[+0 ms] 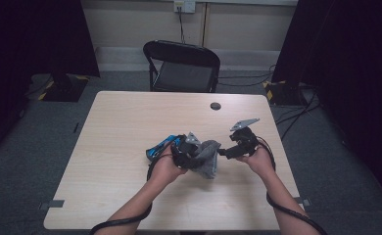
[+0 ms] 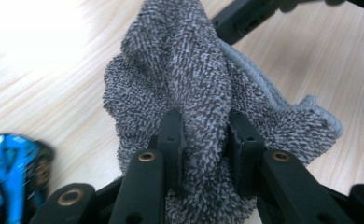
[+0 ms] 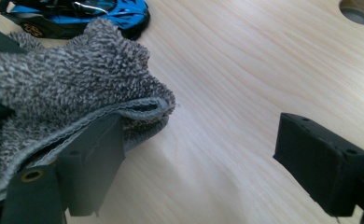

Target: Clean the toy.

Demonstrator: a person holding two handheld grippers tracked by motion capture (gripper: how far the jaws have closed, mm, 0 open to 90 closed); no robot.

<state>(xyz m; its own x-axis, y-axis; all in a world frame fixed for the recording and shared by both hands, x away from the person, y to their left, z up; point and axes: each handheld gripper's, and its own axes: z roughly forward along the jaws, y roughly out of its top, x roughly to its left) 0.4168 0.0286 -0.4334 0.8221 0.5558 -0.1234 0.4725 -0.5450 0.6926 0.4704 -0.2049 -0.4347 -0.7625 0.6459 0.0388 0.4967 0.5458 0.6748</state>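
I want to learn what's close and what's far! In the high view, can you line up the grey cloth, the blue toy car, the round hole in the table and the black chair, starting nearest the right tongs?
1. Grey cloth: just left of the right tongs.
2. Round hole: up the table.
3. Blue toy car: beyond the cloth, leftward.
4. Black chair: past the table's far edge.

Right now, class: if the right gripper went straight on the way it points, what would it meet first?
The grey towel. The right gripper has open jaws, one already at the towel's hem, so the cloth comes first. Beyond it lies the blue toy car; how far beyond is unclear.
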